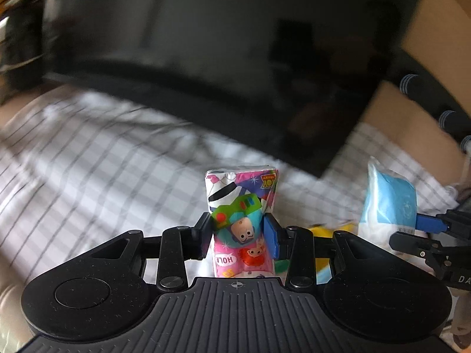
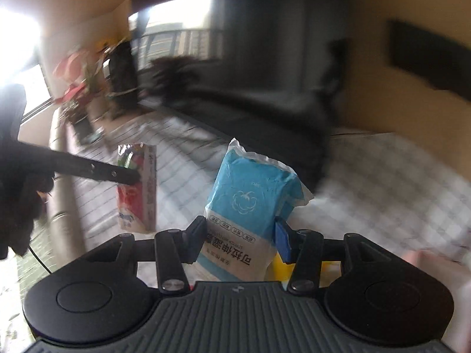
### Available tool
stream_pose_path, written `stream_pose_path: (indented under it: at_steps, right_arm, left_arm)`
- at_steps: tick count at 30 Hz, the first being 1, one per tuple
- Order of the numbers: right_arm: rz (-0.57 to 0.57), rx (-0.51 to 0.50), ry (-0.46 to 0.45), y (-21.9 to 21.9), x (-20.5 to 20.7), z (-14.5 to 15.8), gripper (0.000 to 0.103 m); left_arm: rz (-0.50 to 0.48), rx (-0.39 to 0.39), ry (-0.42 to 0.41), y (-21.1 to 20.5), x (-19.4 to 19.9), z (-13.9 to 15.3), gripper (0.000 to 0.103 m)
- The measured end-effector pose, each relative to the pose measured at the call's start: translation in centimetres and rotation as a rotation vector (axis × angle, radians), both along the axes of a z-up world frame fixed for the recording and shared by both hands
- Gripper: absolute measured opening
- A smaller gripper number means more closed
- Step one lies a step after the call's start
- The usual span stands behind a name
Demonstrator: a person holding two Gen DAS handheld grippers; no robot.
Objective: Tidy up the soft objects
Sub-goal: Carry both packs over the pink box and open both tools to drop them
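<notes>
We have the left claw [image 1: 238,232] pinching a cartoon tissue pack [image 1: 241,206], "HOLA" printed on it (Toy Story logo at top). Right claw [image 2: 240,235] pinches a blue wipes pack [image 2: 250,203] with Chinese text. Both packs are held above the checked cloth [image 1: 103,158].

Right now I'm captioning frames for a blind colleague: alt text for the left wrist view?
The left gripper is shut on a colourful cartoon-print tissue pack, held over a white checked cloth. At right, the right gripper holds a blue-and-white plastic packet; a blurred dark flat panel lies behind.
</notes>
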State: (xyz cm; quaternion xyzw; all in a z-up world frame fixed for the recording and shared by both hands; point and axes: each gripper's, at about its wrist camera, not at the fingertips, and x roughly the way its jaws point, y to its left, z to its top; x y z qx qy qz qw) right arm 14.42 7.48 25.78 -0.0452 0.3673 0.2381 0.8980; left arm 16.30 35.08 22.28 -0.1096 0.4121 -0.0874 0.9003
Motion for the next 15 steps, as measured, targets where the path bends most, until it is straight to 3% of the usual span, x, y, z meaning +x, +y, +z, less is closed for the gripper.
stream_pose_path:
  at_steps: [7, 11, 15]
  right_arm:
    - [-0.186, -0.059, -0.089, -12.0, -1.7, 1.6, 0.049]
    - [-0.284, -0.114, -0.105, -17.2, -1.5, 0.4, 0.049]
    - [-0.359, -0.107, -0.093, -21.7, -1.2, -2.0, 0.049]
  left_arm:
    - [-0.206, -0.019, -0.04, -11.5, 2.3, 3.0, 0.042]
    - [-0.347, -0.048, -0.002, -20.1, 4.1, 2.1, 0.042]
    - [-0.444, -0.09, 0.065, -27.4, 6.3, -0.2, 0.042]
